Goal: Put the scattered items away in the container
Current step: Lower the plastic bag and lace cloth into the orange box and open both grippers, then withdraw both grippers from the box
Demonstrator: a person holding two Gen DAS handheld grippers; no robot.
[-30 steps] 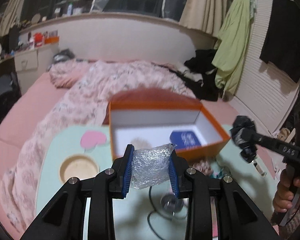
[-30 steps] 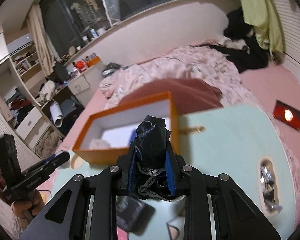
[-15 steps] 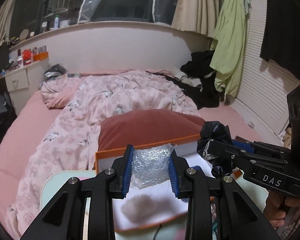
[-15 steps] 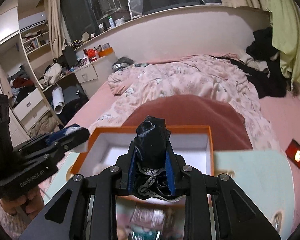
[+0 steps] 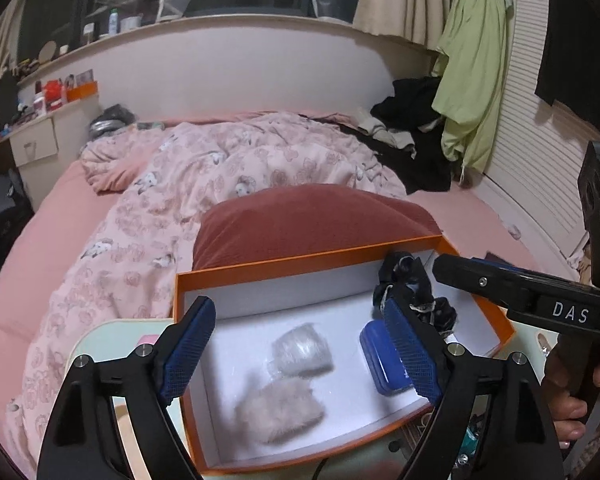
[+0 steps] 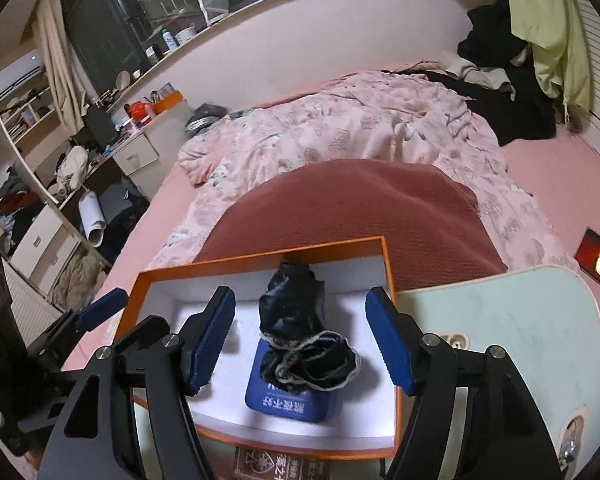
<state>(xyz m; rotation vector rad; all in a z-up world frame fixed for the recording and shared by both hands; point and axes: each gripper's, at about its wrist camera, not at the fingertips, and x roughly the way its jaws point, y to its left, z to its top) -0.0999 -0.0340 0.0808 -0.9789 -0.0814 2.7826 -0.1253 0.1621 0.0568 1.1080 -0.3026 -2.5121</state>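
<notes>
An orange box [image 5: 300, 262] with a white inside sits on a pale green table [image 6: 520, 320]. In the left wrist view it holds a crinkled clear plastic packet [image 5: 302, 356], a fluffy beige ball [image 5: 280, 412], a blue case [image 5: 384, 360] and a black crumpled bag [image 5: 412, 292]. My left gripper [image 5: 300, 354] is open above the box, over the packet. My right gripper [image 6: 302, 344] is open over the box [image 6: 260, 262]; the black bag [image 6: 300, 332] lies on the blue case [image 6: 292, 404] between its fingers.
A dark red pillow [image 5: 312, 216] lies behind the box, with a pink floral duvet [image 5: 220, 160] on the bed beyond. A printed card [image 6: 276, 466] lies on the table in front of the box. A red card [image 6: 598, 262] lies on the bed at right.
Both grippers have opened over the box. The plastic packet dropped from the left one and the black bag from the right one; both now lie inside the box.
</notes>
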